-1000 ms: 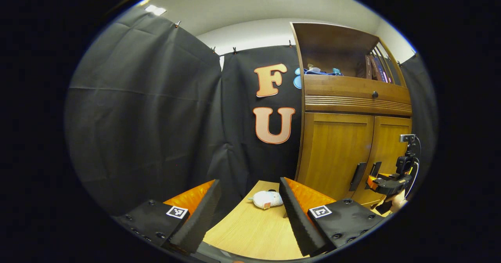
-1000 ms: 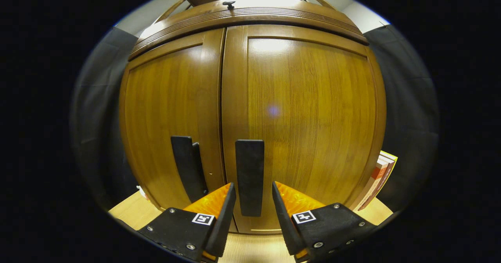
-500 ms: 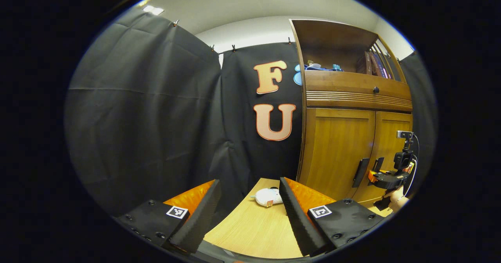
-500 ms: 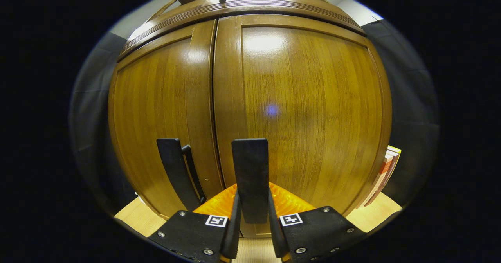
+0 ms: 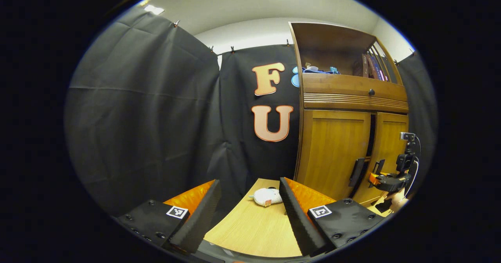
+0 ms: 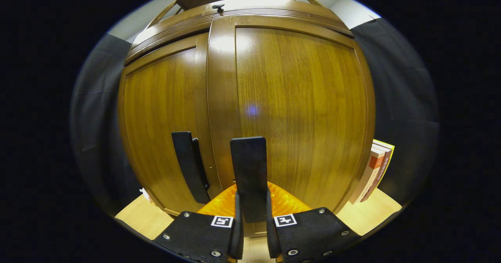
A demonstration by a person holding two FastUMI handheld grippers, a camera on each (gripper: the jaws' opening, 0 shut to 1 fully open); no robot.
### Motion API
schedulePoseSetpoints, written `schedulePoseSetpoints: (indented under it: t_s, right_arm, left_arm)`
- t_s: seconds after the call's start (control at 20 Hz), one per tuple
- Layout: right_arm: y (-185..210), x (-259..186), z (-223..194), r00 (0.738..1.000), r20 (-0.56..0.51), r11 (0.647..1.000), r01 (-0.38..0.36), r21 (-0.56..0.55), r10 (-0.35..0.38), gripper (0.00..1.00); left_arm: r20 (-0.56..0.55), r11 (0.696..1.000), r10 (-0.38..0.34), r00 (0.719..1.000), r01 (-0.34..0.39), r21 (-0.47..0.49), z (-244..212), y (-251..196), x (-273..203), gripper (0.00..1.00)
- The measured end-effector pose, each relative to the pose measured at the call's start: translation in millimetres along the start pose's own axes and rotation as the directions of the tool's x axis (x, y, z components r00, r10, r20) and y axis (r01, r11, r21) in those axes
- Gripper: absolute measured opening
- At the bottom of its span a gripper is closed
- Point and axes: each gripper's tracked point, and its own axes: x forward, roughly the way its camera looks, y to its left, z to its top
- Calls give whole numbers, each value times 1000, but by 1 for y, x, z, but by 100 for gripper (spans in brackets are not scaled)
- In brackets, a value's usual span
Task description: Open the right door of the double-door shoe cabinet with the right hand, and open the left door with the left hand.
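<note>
A wooden shoe cabinet (image 5: 352,98) stands on a pale wood surface (image 5: 250,227) against black cloth walls. The right gripper (image 6: 251,231) is clamped on the right door's black handle (image 6: 248,177), and the right door (image 6: 293,110) is ajar, a dark gap showing beside the left door (image 5: 332,149). The left door looks closed, its handle (image 6: 188,165) untouched. The left gripper (image 5: 250,216) hangs well apart from the cabinet, fingers spread and empty. A small white toy (image 5: 266,196) lies on the surface.
</note>
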Motion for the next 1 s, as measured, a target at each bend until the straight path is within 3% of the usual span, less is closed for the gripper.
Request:
schedulePoseSetpoints:
  t_s: [0.15,0.2,0.3,0.4,0.65,0.75,0.8,1.0]
  right_arm:
    - [-6,-17,-2,1000,4,1000,4,6,-4,21]
    - [-8,-22,-3,1000,2,1000,5,7,-5,25]
    - [-15,-35,-2,1000,2,1000,9,-1,-9,17]
    - [-20,-48,-2,1000,0,1000,13,1,-13,21]
    - [-38,-81,-7,1000,-4,1000,30,-3,-30,21]
    - [-46,-93,-8,999,-3,999,43,-2,-43,17]
    - [-51,-99,-8,999,0,999,50,-2,-50,20]
    - [-69,-123,-13,996,-9,996,83,-11,-83,20]
  left_arm:
    - [3,1000,-4,1000,4,2,-2,4,-10,93]
    - [4,1000,-6,1000,6,2,-2,4,-12,93]
    - [5,1000,-12,1000,12,0,-2,5,-17,93]
    - [6,1000,-17,1000,17,-2,-2,4,-22,93]
    - [15,999,-46,999,46,-1,2,-7,-29,93]
    - [16,999,-55,998,55,-1,2,-11,-33,93]
    - [16,998,-59,998,59,0,1,-13,-35,93]
    - [14,996,-90,996,90,-13,1,-24,-37,93]
